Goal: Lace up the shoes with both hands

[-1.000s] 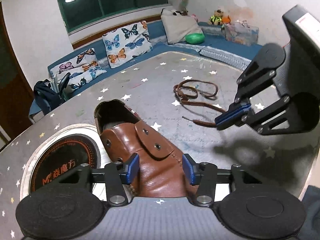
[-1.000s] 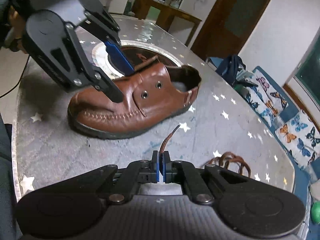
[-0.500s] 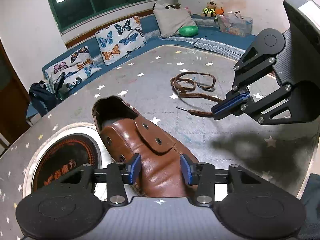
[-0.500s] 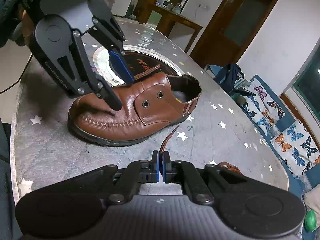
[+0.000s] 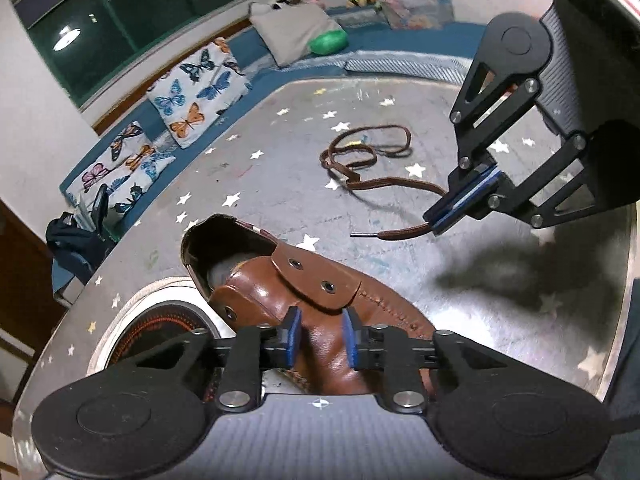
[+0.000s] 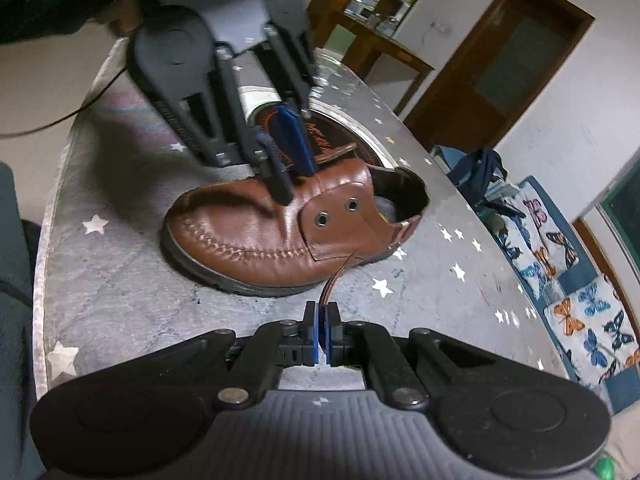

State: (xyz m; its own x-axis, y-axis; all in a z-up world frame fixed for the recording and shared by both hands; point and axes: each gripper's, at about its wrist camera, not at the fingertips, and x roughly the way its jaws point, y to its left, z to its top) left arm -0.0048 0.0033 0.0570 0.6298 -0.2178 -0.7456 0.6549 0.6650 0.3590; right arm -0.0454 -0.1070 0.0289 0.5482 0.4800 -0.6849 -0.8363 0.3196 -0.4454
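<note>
Your left gripper (image 5: pixel 319 336) is down over the brown leather shoe (image 5: pixel 304 304), its blue pads spread apart on either side of the vamp just in front of the eyelet flap (image 5: pixel 316 280); from the right wrist view the pads look to be touching the leather, though motion blur keeps that from being sure. The shoe rests on the star-patterned table (image 5: pixel 400 264), partly over the round inset hob (image 5: pixel 160 328) near the table's edge on your left, its opening turned away from you. Your right gripper (image 6: pixel 322 334) is clamped on the brown shoelace (image 5: pixel 384 184) close to its tip, so a short stiff end (image 5: pixel 380 234) sticks out toward the shoe's two eyelets, near them but apart. Farther out, the lace lies in loose loops toward the far edge of the table.
</note>
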